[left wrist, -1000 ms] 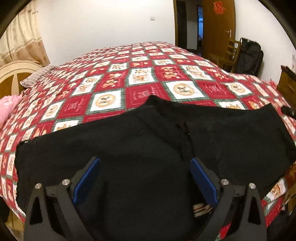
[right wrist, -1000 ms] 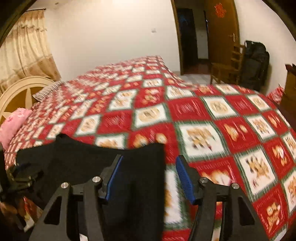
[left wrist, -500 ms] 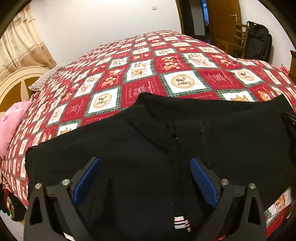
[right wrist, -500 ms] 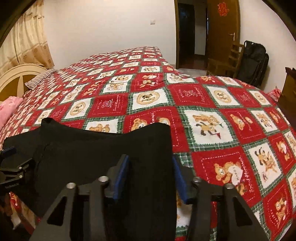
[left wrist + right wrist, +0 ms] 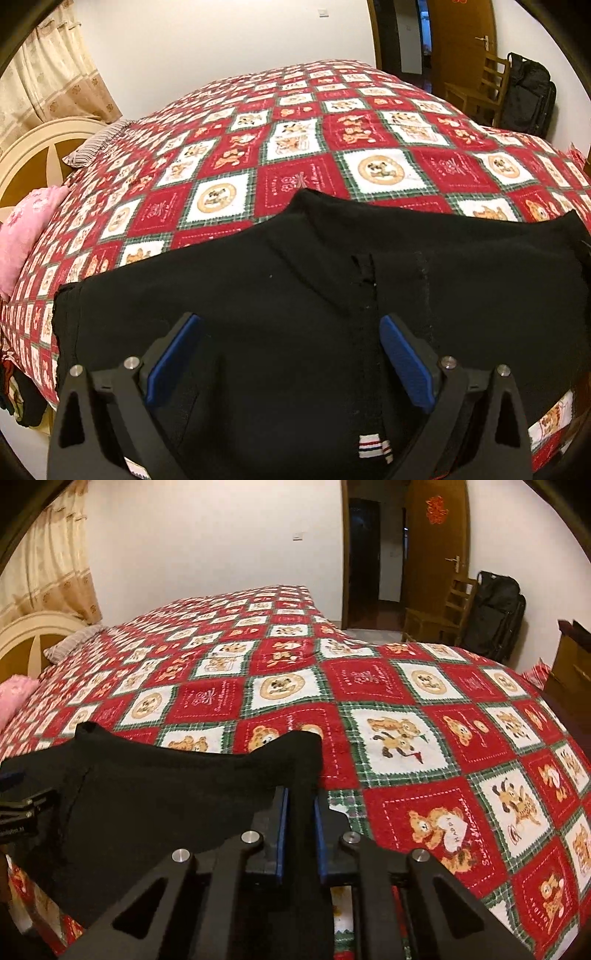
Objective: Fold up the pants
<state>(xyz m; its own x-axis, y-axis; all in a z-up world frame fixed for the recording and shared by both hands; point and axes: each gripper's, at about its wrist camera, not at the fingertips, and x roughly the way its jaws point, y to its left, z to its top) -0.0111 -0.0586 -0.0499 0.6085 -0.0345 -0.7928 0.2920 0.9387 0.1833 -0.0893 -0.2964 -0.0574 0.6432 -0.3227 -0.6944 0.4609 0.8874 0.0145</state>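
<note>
Black pants [image 5: 295, 295] lie spread across the near edge of a red patchwork bedspread [image 5: 295, 147]. My left gripper [image 5: 288, 319] hovers over the middle of the pants, open wide, its blue pads [image 5: 402, 362] apart with cloth below them. A small striped label [image 5: 373, 443] shows near the bottom of that view. In the right wrist view the pants [image 5: 166, 794] end in a raised corner [image 5: 299, 746]. My right gripper [image 5: 300, 797] is closing there, with a fold of the black cloth pinched between its pads. The left gripper [image 5: 18, 801] shows at the far left.
A pink pillow [image 5: 26, 229] and a striped pillow [image 5: 96, 144] lie by the round headboard [image 5: 33, 155] at left. A wooden chair [image 5: 450, 605] and a black bag [image 5: 495, 616] stand by the door. A wooden cabinet [image 5: 569, 664] stands at right.
The right jaws have drawn together onto the pants' right edge. The left gripper has tipped down nearer the cloth, bringing the striped label into view; its jaws stay wide.
</note>
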